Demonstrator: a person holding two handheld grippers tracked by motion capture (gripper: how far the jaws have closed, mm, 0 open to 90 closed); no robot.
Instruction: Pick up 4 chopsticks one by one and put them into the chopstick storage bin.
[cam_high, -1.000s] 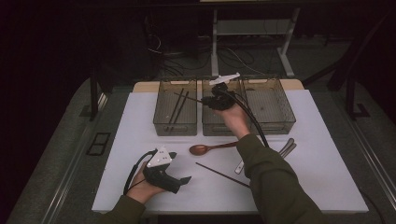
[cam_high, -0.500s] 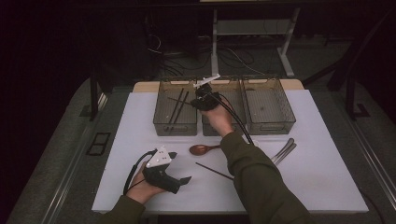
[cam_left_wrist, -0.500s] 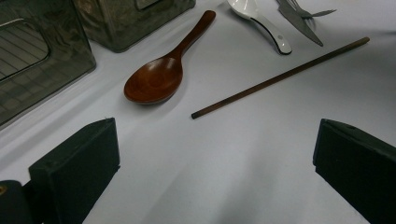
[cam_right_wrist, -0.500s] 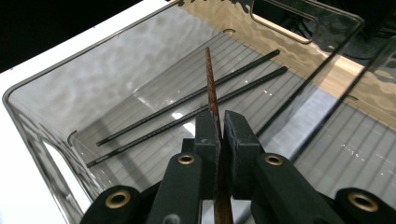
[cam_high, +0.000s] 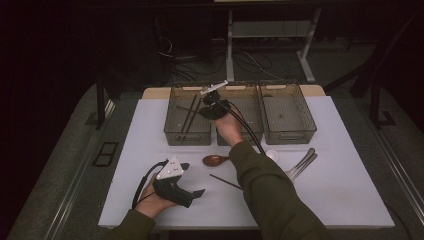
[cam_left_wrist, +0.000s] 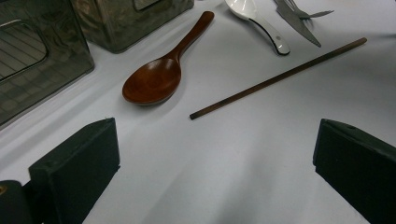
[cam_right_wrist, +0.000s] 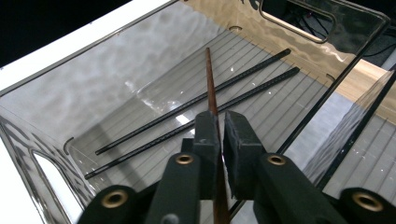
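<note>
Chopstick (cam_right_wrist: 211, 88), brown and thin, sits pinched between the fingers of the right gripper (cam_right_wrist: 220, 133) in the right gripper view, its tip pointing down into the left bin (cam_right_wrist: 116, 70), where two black chopsticks (cam_right_wrist: 196, 100) lie side by side on the ribbed floor; the fingers have just eased apart a little, with the stick between them. From the high view, the right gripper (cam_high: 212, 102) hangs over the left bin (cam_high: 172, 131) of three set in a row at the far side of the white table (cam_high: 350, 200), while the left gripper (cam_high: 192, 192) rests near the front edge. A second brown chopstick (cam_high: 225, 181) lies on the table beside a wooden spoon (cam_high: 215, 160). Looking along the left gripper (cam_left_wrist: 215, 172), its fingers stand wide apart with nothing between them, and the wooden spoon (cam_left_wrist: 161, 77), the second brown chopstick (cam_left_wrist: 280, 77) and a white spoon (cam_left_wrist: 257, 18) lie ahead.
</note>
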